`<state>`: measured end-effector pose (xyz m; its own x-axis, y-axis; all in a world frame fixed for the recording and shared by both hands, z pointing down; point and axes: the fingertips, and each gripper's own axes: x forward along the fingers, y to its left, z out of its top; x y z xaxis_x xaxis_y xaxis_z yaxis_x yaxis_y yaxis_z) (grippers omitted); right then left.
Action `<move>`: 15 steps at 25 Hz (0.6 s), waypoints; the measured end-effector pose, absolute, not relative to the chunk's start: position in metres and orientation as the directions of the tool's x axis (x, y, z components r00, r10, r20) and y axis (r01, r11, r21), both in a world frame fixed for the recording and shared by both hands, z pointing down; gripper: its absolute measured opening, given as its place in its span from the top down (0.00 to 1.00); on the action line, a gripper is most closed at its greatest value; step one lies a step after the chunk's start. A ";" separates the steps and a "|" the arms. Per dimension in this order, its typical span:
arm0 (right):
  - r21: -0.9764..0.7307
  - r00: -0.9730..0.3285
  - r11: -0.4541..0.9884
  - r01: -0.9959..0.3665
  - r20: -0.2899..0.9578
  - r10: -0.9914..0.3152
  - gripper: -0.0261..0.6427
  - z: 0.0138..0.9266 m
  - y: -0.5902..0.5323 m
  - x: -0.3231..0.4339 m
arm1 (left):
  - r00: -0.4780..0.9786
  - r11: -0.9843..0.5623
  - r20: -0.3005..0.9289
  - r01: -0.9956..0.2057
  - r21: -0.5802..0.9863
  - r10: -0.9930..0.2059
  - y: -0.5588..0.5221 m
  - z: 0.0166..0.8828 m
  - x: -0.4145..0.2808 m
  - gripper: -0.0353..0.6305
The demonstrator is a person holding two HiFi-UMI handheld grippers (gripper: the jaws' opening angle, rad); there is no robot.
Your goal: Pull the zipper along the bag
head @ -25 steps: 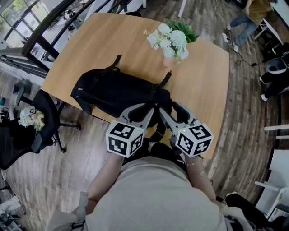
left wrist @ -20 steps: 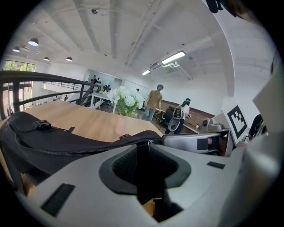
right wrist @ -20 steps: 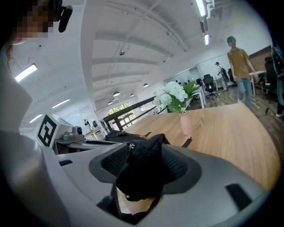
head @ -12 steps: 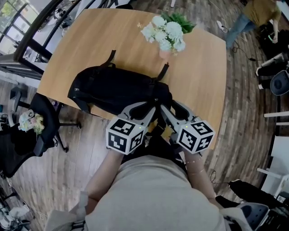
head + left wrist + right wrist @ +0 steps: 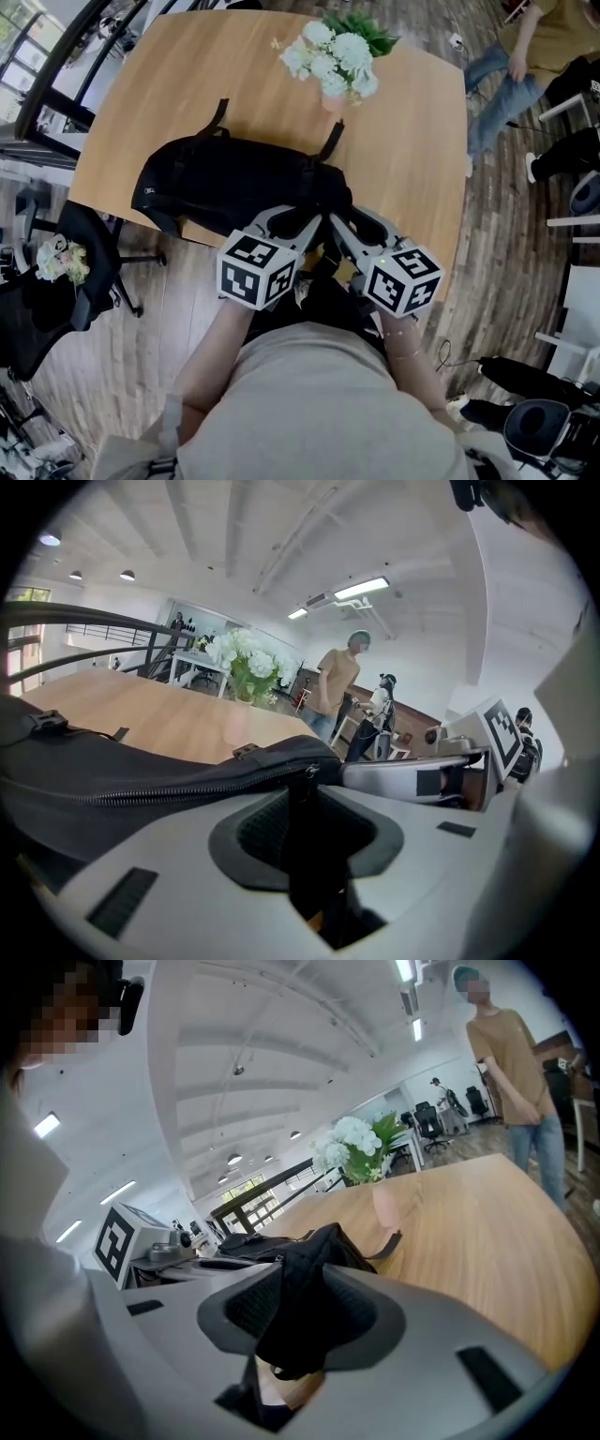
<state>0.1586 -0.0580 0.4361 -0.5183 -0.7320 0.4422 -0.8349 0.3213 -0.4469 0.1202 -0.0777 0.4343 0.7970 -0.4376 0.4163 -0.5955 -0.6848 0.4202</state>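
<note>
At the near edge of a wooden table point(image 5: 412, 141), the left hand-held gripper point(image 5: 302, 808) is closed on a black pull tab point(image 5: 302, 855) that hangs from the slider point(image 5: 307, 772) of a zipper point(image 5: 141, 792). Its own view shows the strip pinched between the two pads. Just beside it, almost tip to tip, the right hand-held gripper point(image 5: 298, 1321) has just been closing its jaws, and a bunched fold of the black bag point(image 5: 225, 183) now fills the gap between them, apparently squeezed by the pads.

Both tools meet at the bag's right-hand end. The bag lies flat with its long axis running across the table, away to the person's left. The zipper's teeth follow that same line, stretching leftward from the slider along the upper seam. The left tool is the nearer to the slider, in fact on its tab, while the right holds the fabric at the end corner.

The coming move therefore looks like a draw to the left along the bag's length, with the right grip anchoring the cloth against it. A vase of white flowers point(image 5: 333, 61) stands beyond the bag, well apart.
</note>
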 end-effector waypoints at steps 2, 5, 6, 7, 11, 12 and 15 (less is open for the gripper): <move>-0.454 -0.517 0.315 -0.834 0.440 -0.734 0.75 0.436 -0.059 0.159 | 0.797 -0.698 0.423 -0.591 0.404 -0.431 -0.080 0.436 0.122 0.79; -0.460 -0.511 0.303 -0.835 0.441 -0.738 0.75 0.437 -0.059 0.160 | 0.801 -0.726 0.429 -0.578 0.372 -0.418 -0.081 0.437 0.126 0.80; -0.463 -0.509 0.298 -0.835 0.442 -0.739 0.75 0.438 -0.059 0.161 | 0.803 -0.736 0.430 -0.572 0.362 -0.412 -0.082 0.437 0.126 0.80; -0.465 -0.507 0.295 -0.835 0.442 -0.740 0.75 0.438 -0.059 0.161 | 0.805 -0.745 0.432 -0.566 0.353 -0.407 -0.082 0.437 0.127 0.80; -0.468 -0.498 0.281 -0.838 0.443 -0.746 0.75 0.439 -0.061 0.163 | 0.812 -0.778 0.436 -0.542 0.318 -0.388 -0.084 0.437 0.131 0.81; -0.469 -0.495 0.277 -0.838 0.443 -0.748 0.76 0.440 -0.061 0.163 | 0.814 -0.783 0.434 -0.538 0.312 -0.386 -0.084 0.437 0.132 0.81; -0.472 -0.489 0.269 -0.840 0.441 -0.752 0.76 0.440 -0.062 0.164 | 0.821 -0.795 0.425 -0.526 0.302 -0.382 -0.083 0.436 0.135 0.85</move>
